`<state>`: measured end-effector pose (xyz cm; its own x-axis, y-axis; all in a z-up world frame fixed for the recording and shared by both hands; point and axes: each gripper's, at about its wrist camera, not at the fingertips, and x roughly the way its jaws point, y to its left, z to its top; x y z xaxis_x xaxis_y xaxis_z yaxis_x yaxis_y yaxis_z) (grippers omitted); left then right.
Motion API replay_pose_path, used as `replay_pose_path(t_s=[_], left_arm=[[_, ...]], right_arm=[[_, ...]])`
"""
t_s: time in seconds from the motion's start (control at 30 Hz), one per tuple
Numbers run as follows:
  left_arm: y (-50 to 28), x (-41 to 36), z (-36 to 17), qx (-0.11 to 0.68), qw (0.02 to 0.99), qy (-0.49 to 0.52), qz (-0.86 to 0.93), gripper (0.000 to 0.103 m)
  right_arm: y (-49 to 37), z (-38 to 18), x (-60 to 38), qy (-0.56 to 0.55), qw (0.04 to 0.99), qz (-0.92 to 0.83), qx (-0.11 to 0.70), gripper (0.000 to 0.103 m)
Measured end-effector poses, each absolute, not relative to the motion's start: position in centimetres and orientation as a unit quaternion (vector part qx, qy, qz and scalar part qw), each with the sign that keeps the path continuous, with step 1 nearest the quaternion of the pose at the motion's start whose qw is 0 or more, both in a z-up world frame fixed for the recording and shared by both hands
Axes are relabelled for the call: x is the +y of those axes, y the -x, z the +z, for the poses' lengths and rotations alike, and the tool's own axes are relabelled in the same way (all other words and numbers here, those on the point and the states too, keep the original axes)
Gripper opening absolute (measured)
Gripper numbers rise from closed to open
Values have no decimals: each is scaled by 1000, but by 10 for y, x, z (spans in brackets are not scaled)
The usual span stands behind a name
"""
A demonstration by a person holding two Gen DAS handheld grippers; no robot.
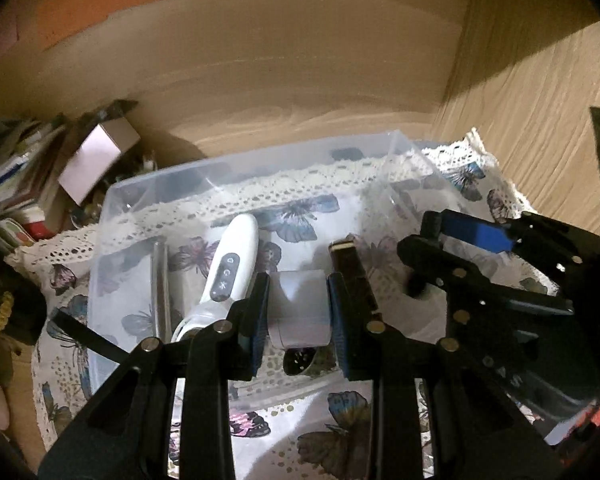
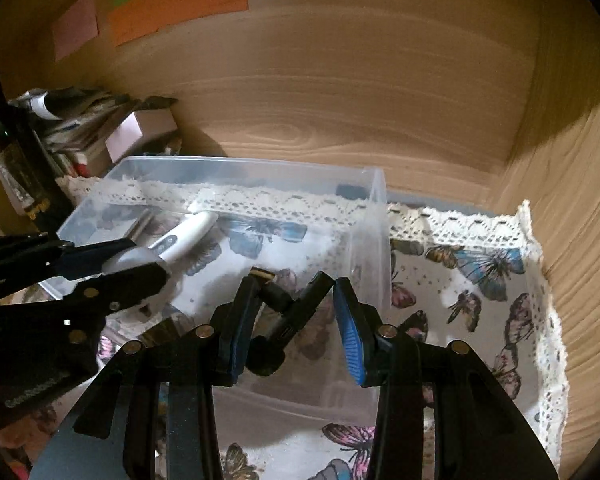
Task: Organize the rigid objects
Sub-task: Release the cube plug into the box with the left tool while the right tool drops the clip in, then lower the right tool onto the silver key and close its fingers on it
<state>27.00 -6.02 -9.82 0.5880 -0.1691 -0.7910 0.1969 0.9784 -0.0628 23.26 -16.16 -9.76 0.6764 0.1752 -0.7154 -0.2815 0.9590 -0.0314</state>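
The left gripper point(image 1: 299, 312) pinched a pale grey cylindrical plastic piece point(image 1: 300, 310) between its blue pads, holding it above the near wall of the clear rectangular plastic bin point(image 1: 112, 200). Inside that bin lay a white wand-shaped device with a dark button panel point(image 1: 230, 264), a silver metal rod point(image 1: 160, 284) beside it toward the bin's left wall, and a black trimmer with a gold-coloured head point(image 2: 276, 300). The right gripper point(image 2: 296, 320) was spread wide over the bin, its fingers either side of the trimmer; whether they touched it could not be told. The bin sat on a white butterfly-print cloth with a lace edge point(image 2: 480, 280).
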Motion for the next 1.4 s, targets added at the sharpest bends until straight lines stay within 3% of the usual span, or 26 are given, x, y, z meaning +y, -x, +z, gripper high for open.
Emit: replay_pose_path(t_s=[0.37, 0.67, 0.8, 0.9, 1.1, 1.4], left_arm=[[-263, -59, -88, 431, 896, -19, -103, 32], [-232, -40, -53, 397, 913, 14, -94, 61], [-208, -36, -38, 367, 927, -4, -80, 72], [-194, -32, -33, 355, 931, -9, -79, 80], [-175, -20, -45, 368, 926, -7, -87, 84], [-168, -14, -97, 441, 892, -4, -97, 84]], right_arm=[[-225, -87, -158, 89, 915, 127, 372, 36], [-192, -55, -161, 107, 936, 114, 316, 57], [-169, -44, -163, 108, 945, 108, 288, 73], [-151, -43, -165, 94, 949, 116, 278, 77], [-128, -59, -164, 90, 950, 107, 279, 78], [-116, -116, -177, 42, 923, 111, 367, 78]])
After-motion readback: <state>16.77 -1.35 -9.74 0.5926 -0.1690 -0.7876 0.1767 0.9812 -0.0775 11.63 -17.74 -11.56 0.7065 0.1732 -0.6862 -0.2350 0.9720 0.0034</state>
